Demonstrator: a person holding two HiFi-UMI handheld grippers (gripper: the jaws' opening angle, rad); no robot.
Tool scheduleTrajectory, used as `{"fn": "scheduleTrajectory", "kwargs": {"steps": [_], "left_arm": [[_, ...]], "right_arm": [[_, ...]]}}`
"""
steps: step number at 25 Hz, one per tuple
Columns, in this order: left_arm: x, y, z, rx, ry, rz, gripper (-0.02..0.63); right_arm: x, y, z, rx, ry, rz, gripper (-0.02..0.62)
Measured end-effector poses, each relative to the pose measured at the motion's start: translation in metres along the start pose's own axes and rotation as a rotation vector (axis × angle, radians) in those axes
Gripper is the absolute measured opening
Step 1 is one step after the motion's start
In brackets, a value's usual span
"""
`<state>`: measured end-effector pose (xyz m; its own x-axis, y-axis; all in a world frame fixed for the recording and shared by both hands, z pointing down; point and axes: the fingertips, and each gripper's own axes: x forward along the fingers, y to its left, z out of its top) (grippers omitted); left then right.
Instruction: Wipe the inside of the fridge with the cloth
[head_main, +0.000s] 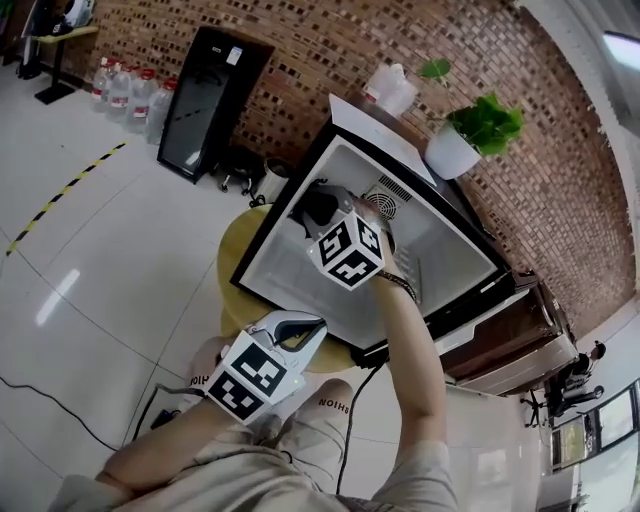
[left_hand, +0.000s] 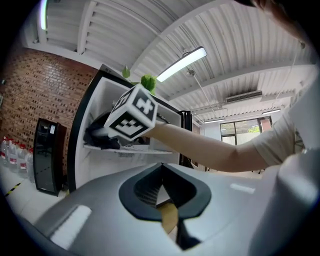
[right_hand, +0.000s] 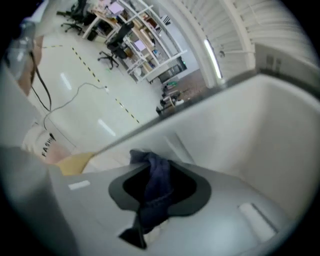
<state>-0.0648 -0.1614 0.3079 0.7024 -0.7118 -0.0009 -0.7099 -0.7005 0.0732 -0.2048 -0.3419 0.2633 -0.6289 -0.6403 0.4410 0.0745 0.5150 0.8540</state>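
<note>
Pinching the dark blue cloth (right_hand: 156, 185) between its jaws, your right tool (head_main: 335, 225) sits inside the open fridge (head_main: 450, 240) at the centre of the head view. Your right forearm runs up to it from the bottom of the frame. In the right gripper view the cloth is bunched in the cleft of the jaws, a fold standing above them and a tail hanging below. The fridge's white inner wall fills the right half of that picture. Whether the cloth presses on the wall cannot be told.

From the left gripper view, the cloth is a dark mass at the left of the frame, just over the fridge's shelf (left_hand: 125, 149), with the right tool's marker cube in front of it.

Your left tool (left_hand: 161, 175) has its jaws pressed together with nothing between them. It sits in the lower left of the head view, over your lap and outside the fridge, pointing toward the open front.

The fridge stands on a round yellow surface (head_main: 235, 270). A potted plant (head_main: 485, 120) rests on top of the fridge at the upper right. A black cabinet (head_main: 205, 100) leans against the brick wall (head_main: 330, 50), with water bottles (head_main: 125, 90) beside it at the upper left.
</note>
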Motion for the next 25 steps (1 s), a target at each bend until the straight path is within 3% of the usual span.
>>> {"fn": "scheduleTrajectory", "kwargs": {"steps": [4,5,7,10,12,19,25], "left_arm": [[0.002,-0.004,-0.002,-0.013,0.015,-0.022,0.000],[0.001,-0.005,0.001,-0.013,0.007,-0.025,0.000],[-0.002,-0.002,0.007,0.000,-0.016,-0.021,0.000],[-0.005,0.002,0.011,0.021,-0.034,-0.011,0.000],[-0.004,0.000,0.010,0.023,-0.031,-0.008,0.000],[0.000,-0.011,0.010,0.011,-0.037,-0.027,0.000],[0.000,-0.009,0.009,-0.021,-0.043,-0.036,0.000]], "right_arm": [[-0.062,0.020,0.045,0.269,-0.298,0.084,0.081],[-0.074,0.011,0.049,0.330,-0.349,0.043,0.081],[-0.089,-0.024,0.044,0.367,-0.370,-0.179,0.081],[-0.089,-0.076,0.013,0.202,-0.173,-0.647,0.082],[-0.076,-0.095,-0.006,0.091,-0.054,-0.793,0.081],[0.000,-0.150,-0.049,0.092,0.122,-0.813,0.081],[-0.022,-0.167,-0.100,0.114,0.232,-0.943,0.080]]}}
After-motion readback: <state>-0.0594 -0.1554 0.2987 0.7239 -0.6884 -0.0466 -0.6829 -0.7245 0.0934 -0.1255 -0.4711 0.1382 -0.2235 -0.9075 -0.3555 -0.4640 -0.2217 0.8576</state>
